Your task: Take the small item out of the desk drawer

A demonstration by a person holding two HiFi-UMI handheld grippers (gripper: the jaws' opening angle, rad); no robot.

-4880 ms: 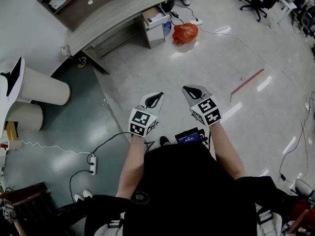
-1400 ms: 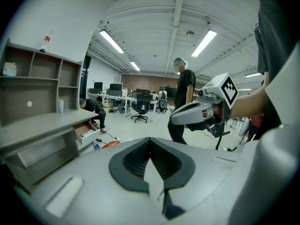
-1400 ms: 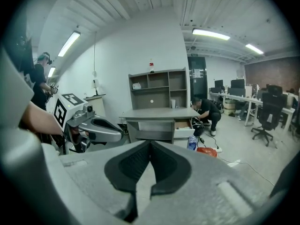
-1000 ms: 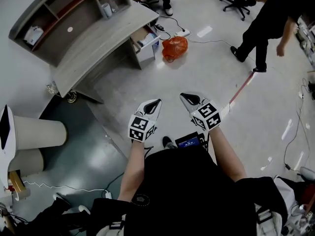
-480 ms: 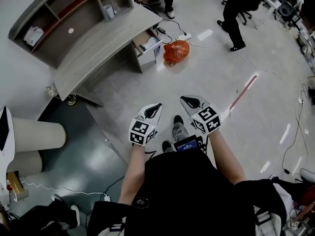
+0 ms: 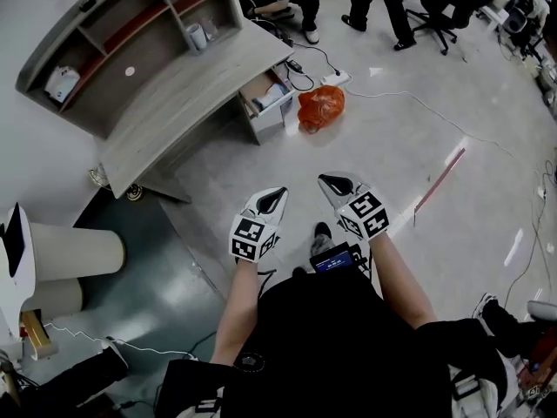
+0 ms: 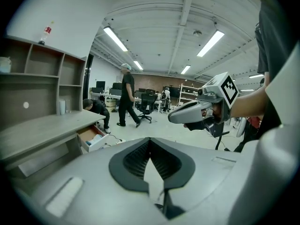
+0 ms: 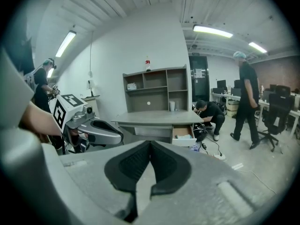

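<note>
While the person stands on open floor, the grey desk (image 6: 174, 85) lies well ahead of both grippers and off to their left, far out of reach. Its drawer (image 6: 265, 98) at the near end is already pulled open, and an orange bag (image 6: 320, 107) sits on the floor just beside it. The left gripper (image 6: 277, 193) and right gripper (image 6: 336, 182) are held side by side, pointing forward and a little down, each with its jaws together and nothing between them. Pale things lie inside the drawer (image 6: 271, 97), too small from here to tell which is the item wanted. I judge this the approach. Next, the person must close the gap, part one gripper's jaws, and reach down into the drawer.
</note>
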